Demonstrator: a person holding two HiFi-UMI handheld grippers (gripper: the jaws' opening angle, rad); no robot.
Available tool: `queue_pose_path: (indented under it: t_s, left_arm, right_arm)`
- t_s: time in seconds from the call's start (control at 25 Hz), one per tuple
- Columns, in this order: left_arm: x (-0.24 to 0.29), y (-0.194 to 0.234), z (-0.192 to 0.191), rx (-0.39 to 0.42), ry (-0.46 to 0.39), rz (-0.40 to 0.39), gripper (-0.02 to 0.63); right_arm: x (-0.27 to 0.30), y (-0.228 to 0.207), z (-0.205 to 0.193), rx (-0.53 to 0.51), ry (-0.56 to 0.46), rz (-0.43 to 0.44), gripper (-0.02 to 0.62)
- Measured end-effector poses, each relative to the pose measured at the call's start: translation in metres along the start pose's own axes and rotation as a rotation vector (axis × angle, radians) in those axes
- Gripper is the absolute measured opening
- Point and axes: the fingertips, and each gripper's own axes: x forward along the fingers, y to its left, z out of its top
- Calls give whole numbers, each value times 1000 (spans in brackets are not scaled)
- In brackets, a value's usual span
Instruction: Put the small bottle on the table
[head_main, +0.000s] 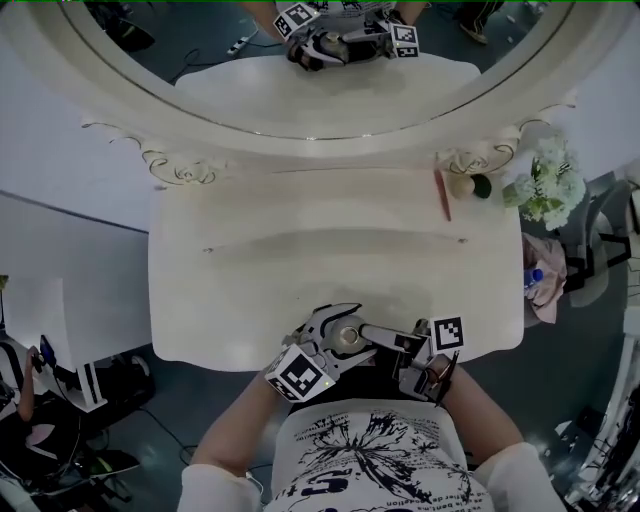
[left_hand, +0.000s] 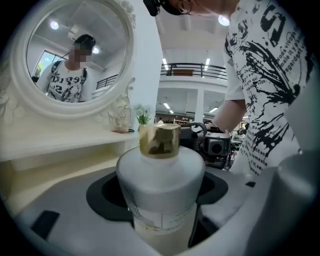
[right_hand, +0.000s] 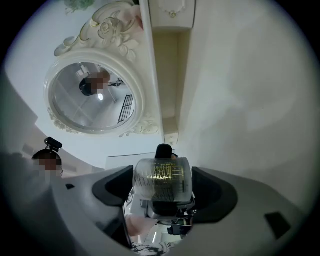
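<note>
The small bottle (head_main: 349, 338), white with a gold cap, hangs over the near edge of the cream dressing table (head_main: 240, 300). My left gripper (head_main: 336, 330) is shut on it from the left. My right gripper (head_main: 372, 336) comes in from the right and is shut on the same bottle. In the left gripper view the bottle (left_hand: 161, 182) fills the space between the jaws of the left gripper (left_hand: 162, 222), gold cap up. In the right gripper view the bottle (right_hand: 162, 179), with gold print, sits between the pads of the right gripper (right_hand: 163, 192).
A big oval mirror (head_main: 300, 90) stands at the back of the table. At the back right lie a thin red stick (head_main: 442, 195) and small round items (head_main: 470, 186), beside white flowers (head_main: 548, 185). The person's torso (head_main: 370, 460) presses close to the near edge.
</note>
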Motion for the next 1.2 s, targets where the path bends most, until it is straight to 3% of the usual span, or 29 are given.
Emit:
queue_pose_path:
  t_s: [0.32, 0.56, 0.76, 0.88, 1.08, 1.2]
  left_arm:
    - [24, 10, -32, 42, 90, 24, 353]
    - [33, 15, -41, 84, 151, 54, 353]
    - [39, 21, -42, 100, 184, 42, 353]
    - [41, 25, -44, 94, 195, 43, 353]
    - [43, 24, -47, 91, 240, 23, 353]
    - [44, 26, -47, 71, 250, 35, 353]
  right_arm:
    - [-15, -25, 23, -147, 11, -155, 367]
    - [-25, -34, 30, -126, -11, -215, 358]
    - [-27, -30, 37, -107, -22, -240, 197]
    - [-29, -34, 40, -90, -21, -275, 187]
    - [-23, -26, 42, -102, -23, -243, 172]
    - [-26, -29, 42, -101, -31, -274, 172]
